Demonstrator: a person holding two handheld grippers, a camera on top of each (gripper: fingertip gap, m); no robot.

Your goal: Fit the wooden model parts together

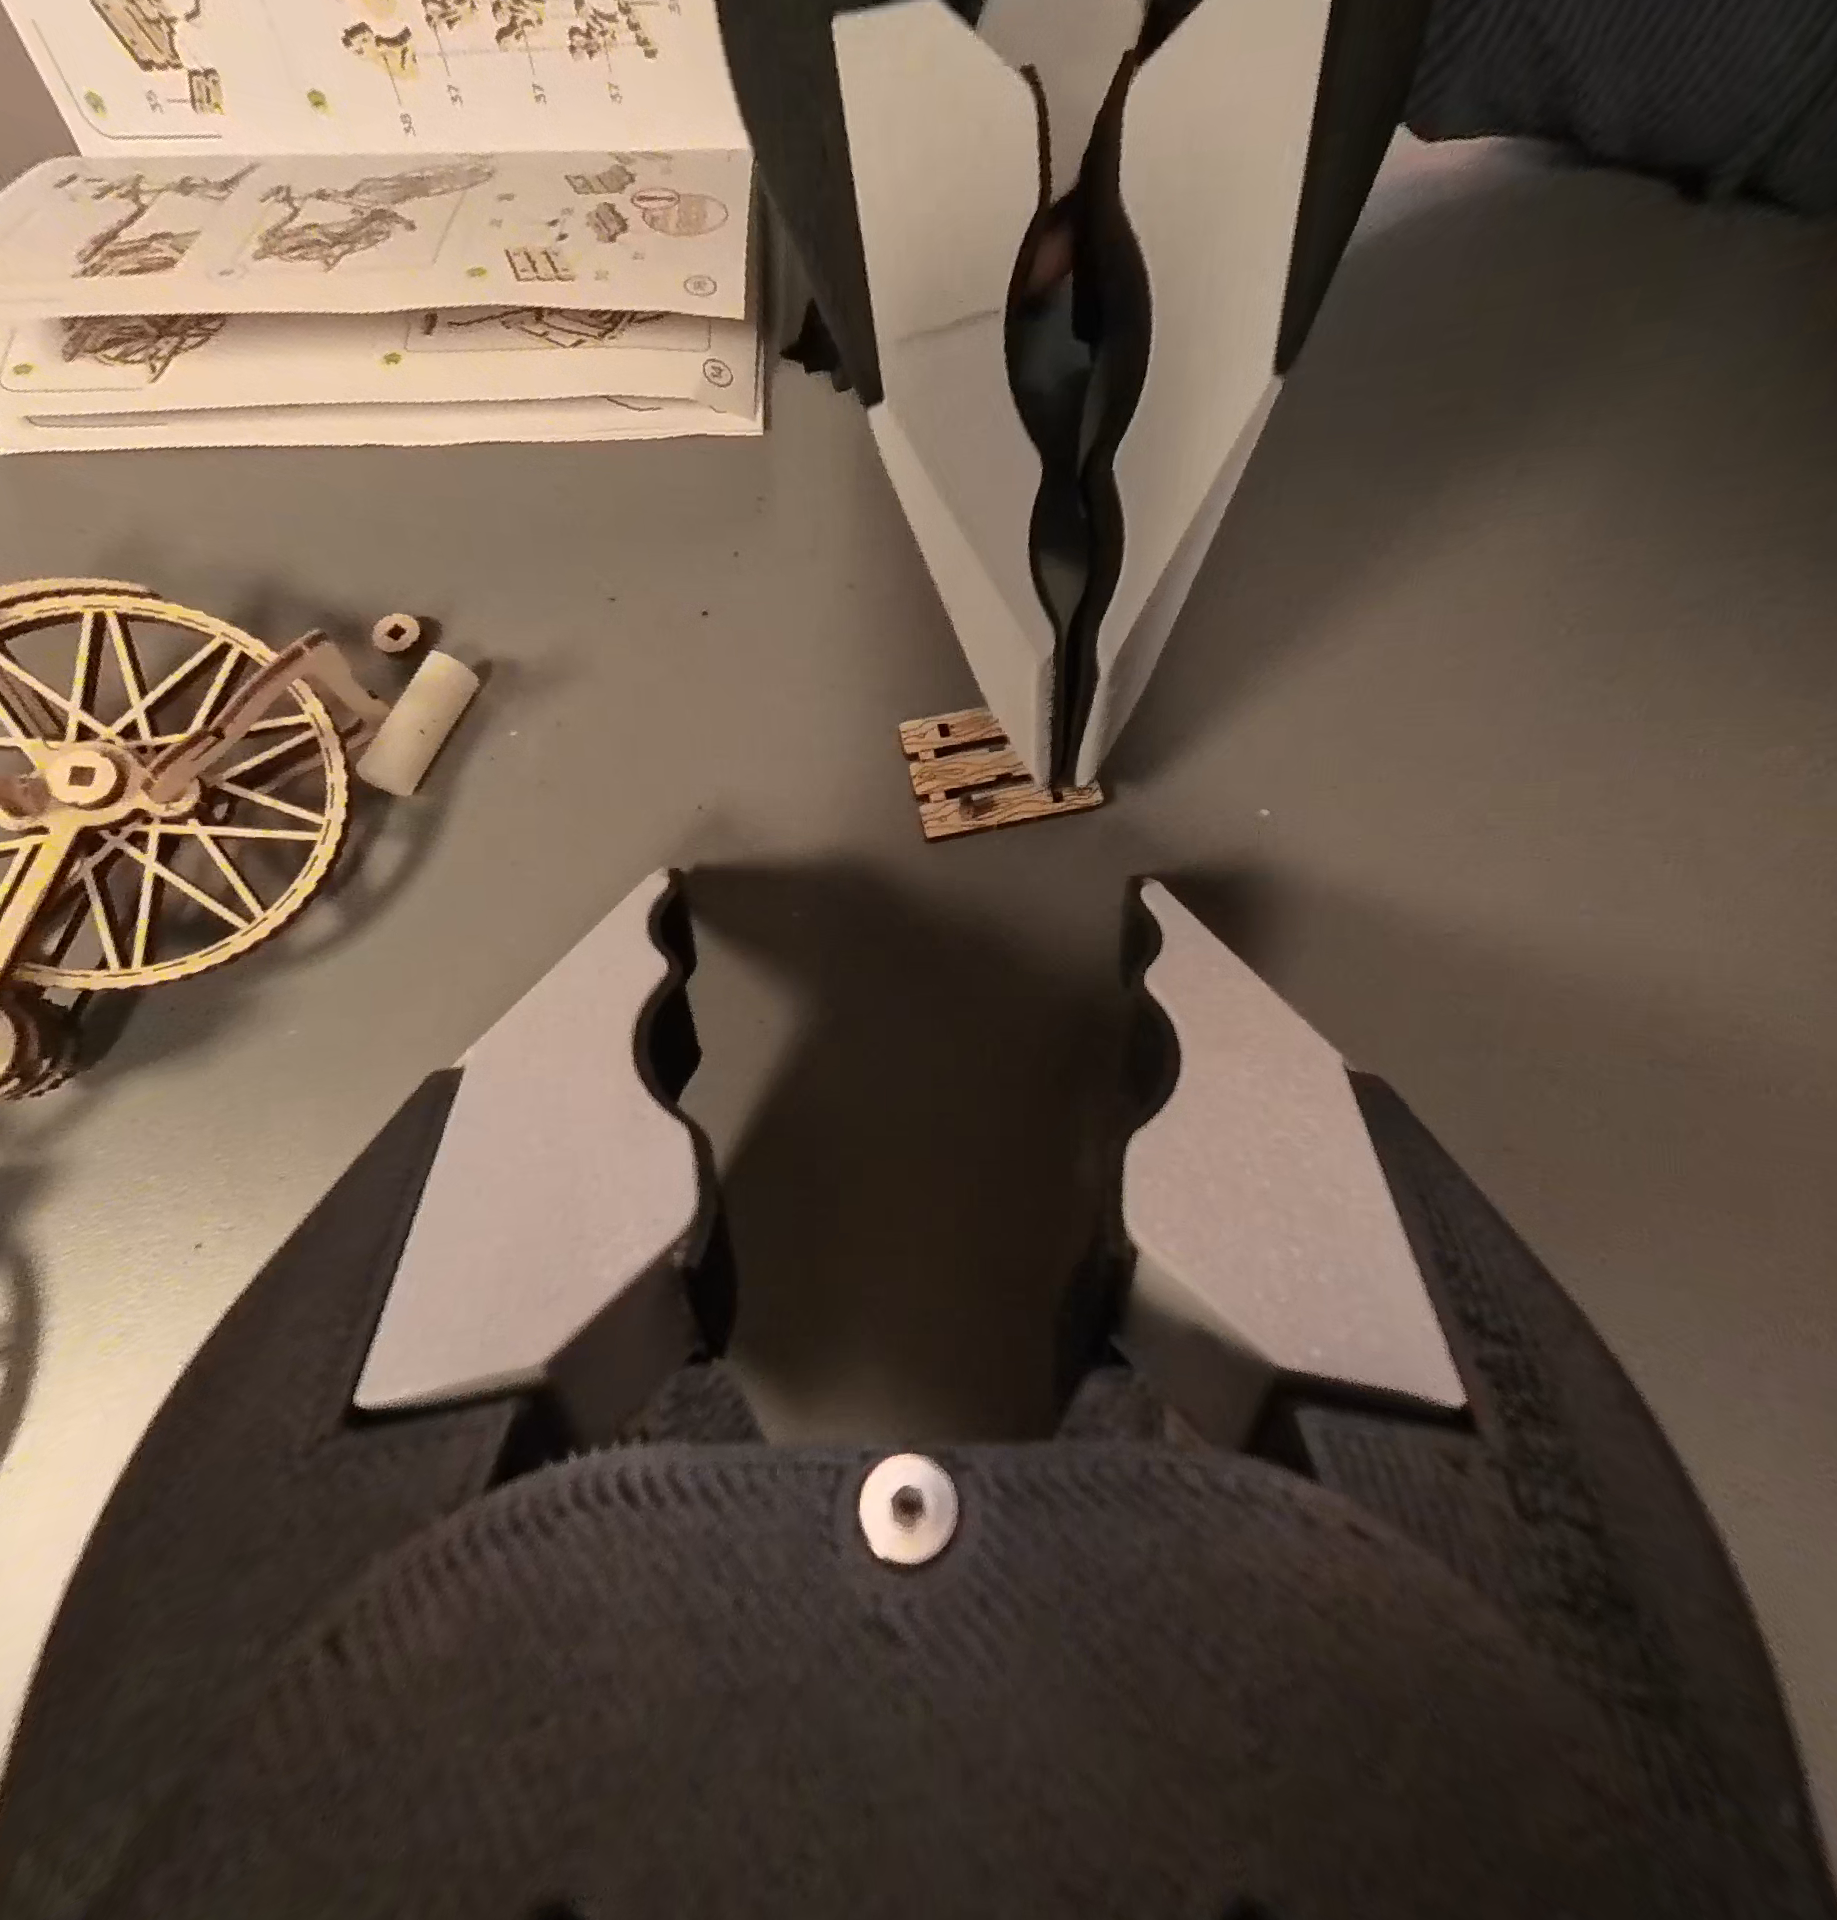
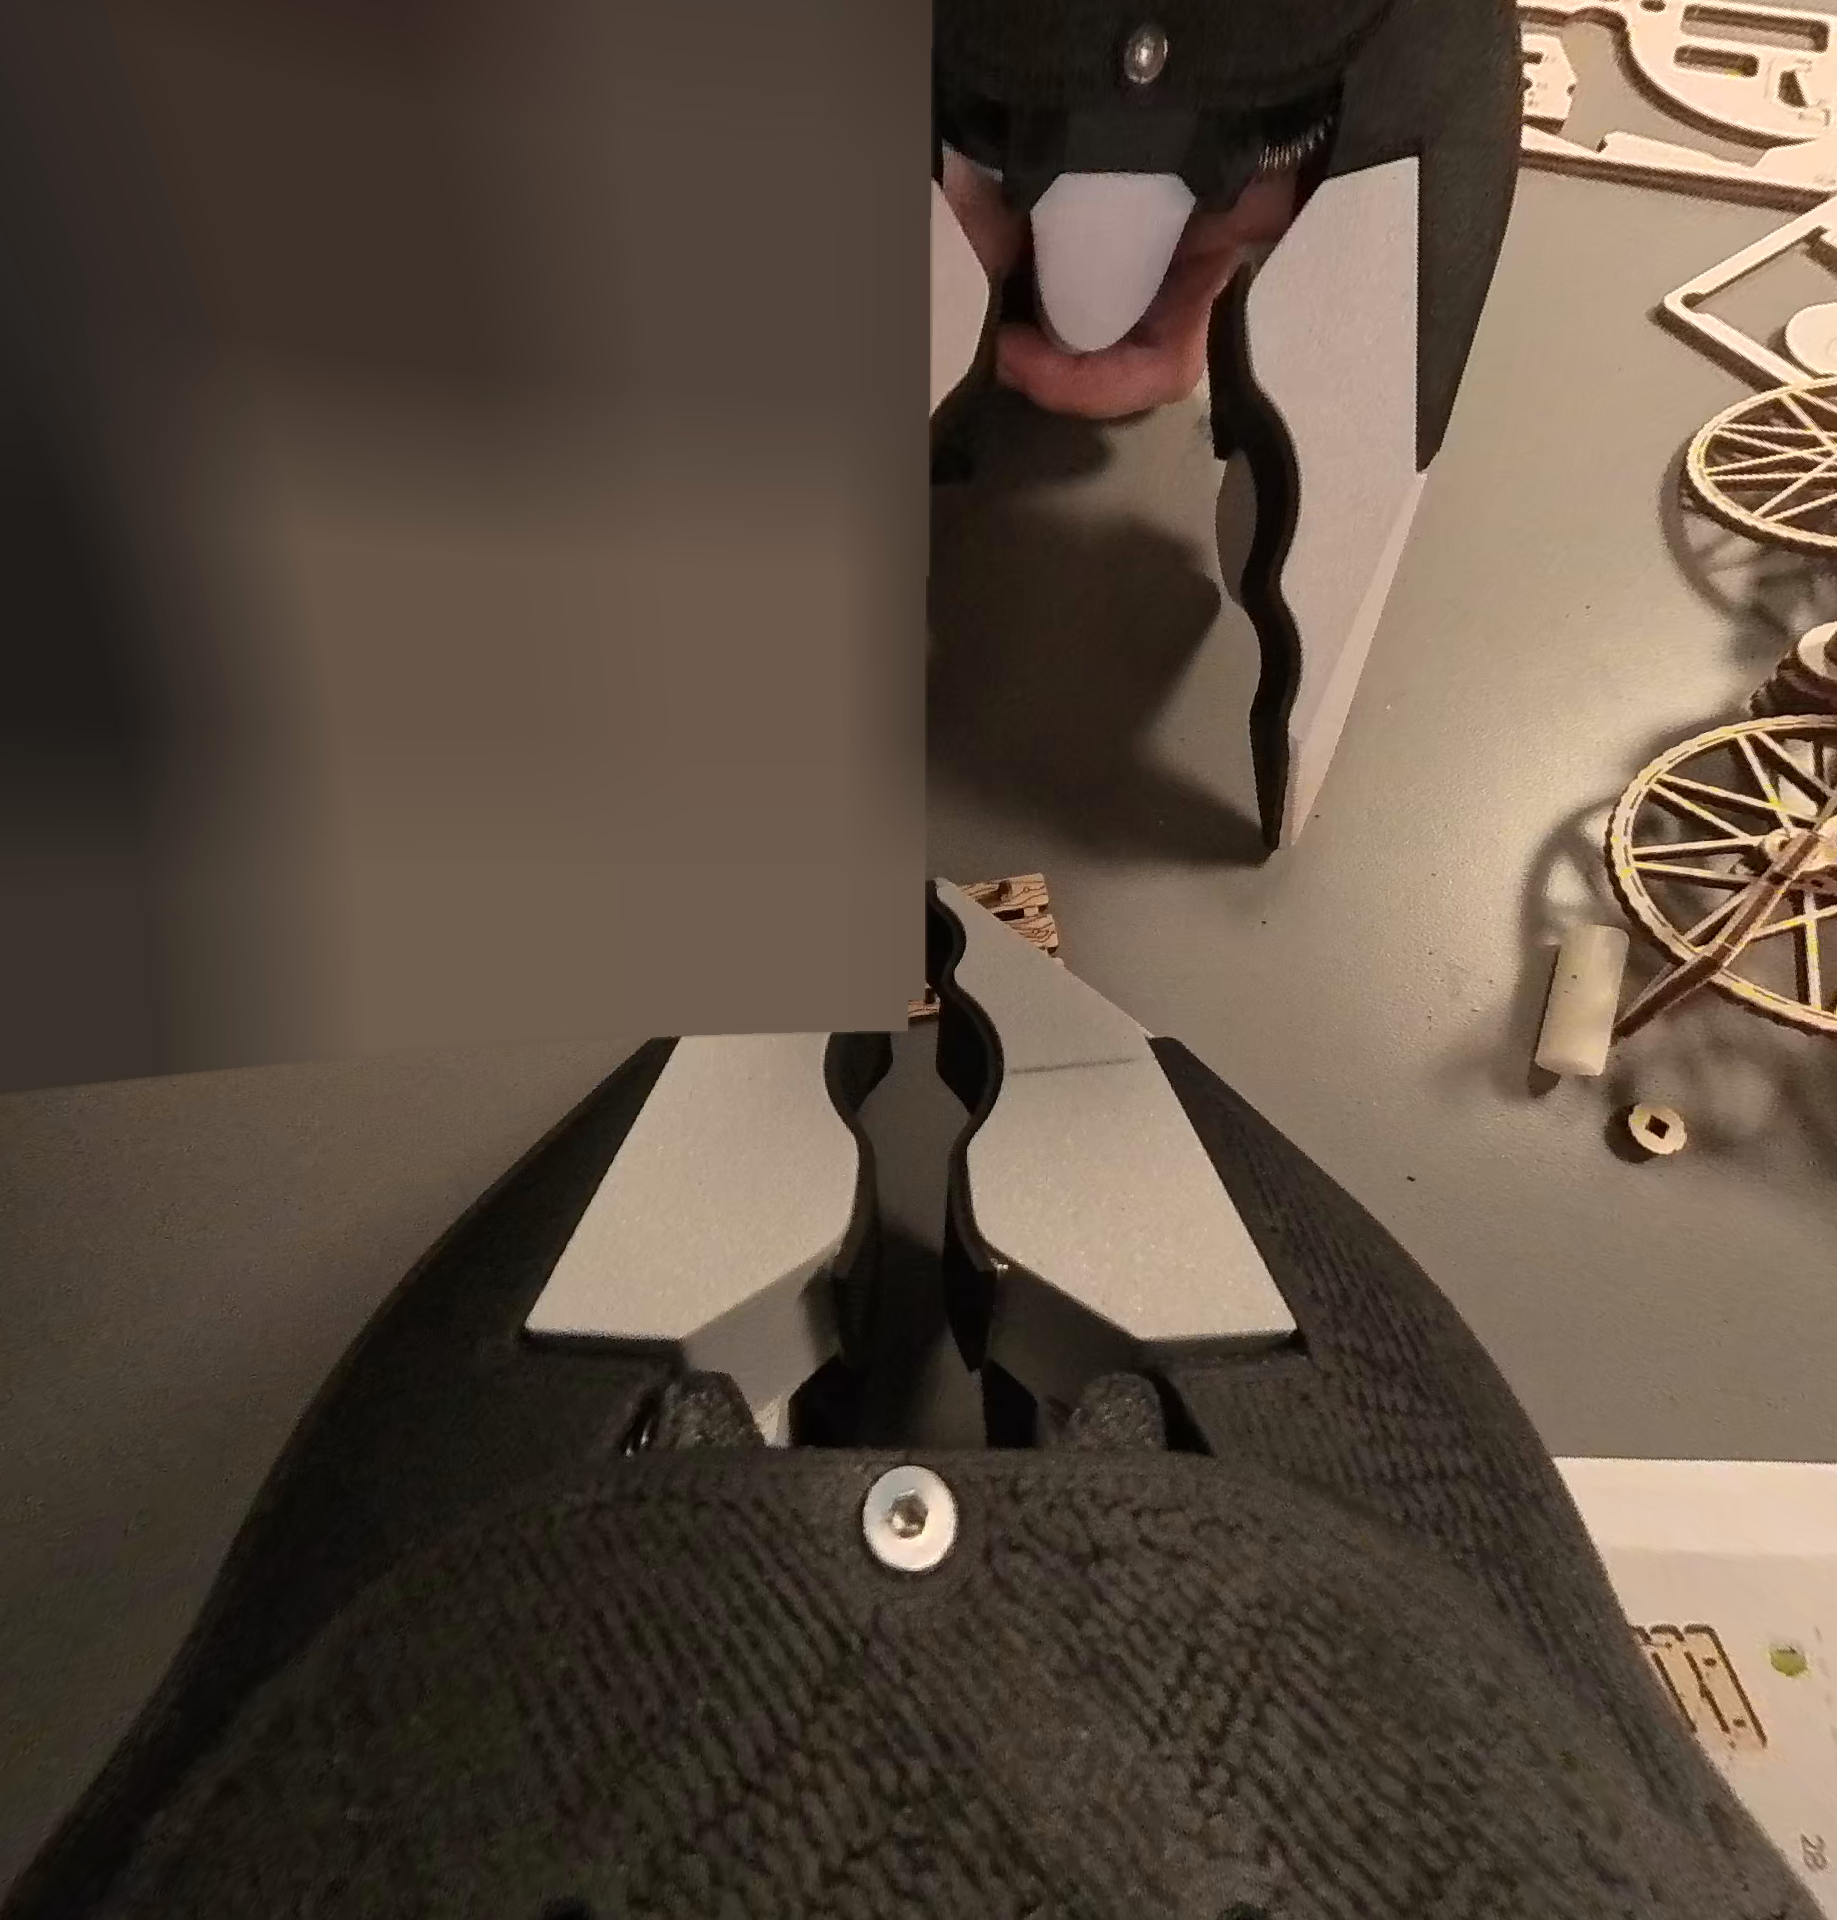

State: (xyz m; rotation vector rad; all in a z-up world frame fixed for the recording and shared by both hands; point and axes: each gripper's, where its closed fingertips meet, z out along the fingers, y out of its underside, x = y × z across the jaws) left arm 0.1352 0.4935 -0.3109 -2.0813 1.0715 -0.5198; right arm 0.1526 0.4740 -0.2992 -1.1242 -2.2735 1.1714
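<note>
- Right gripper point(image 1: 1068, 774) clenched, tips on the small slotted wooden panel point(image 1: 981, 774) lying flat on the table point(image 1: 1516, 727).
- Left gripper point(image 1: 909, 914) released, just near of the panel.
- Spoked wheel assembly point(image 1: 135, 790) far left.

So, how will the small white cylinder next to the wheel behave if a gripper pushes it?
The cylinder lies on its side on the flat table, so it would probably roll when pushed across its length. It looks small and plain, so likely light. Its smooth round side may slip between the fingers; gripping across its middle seems safer.
</note>
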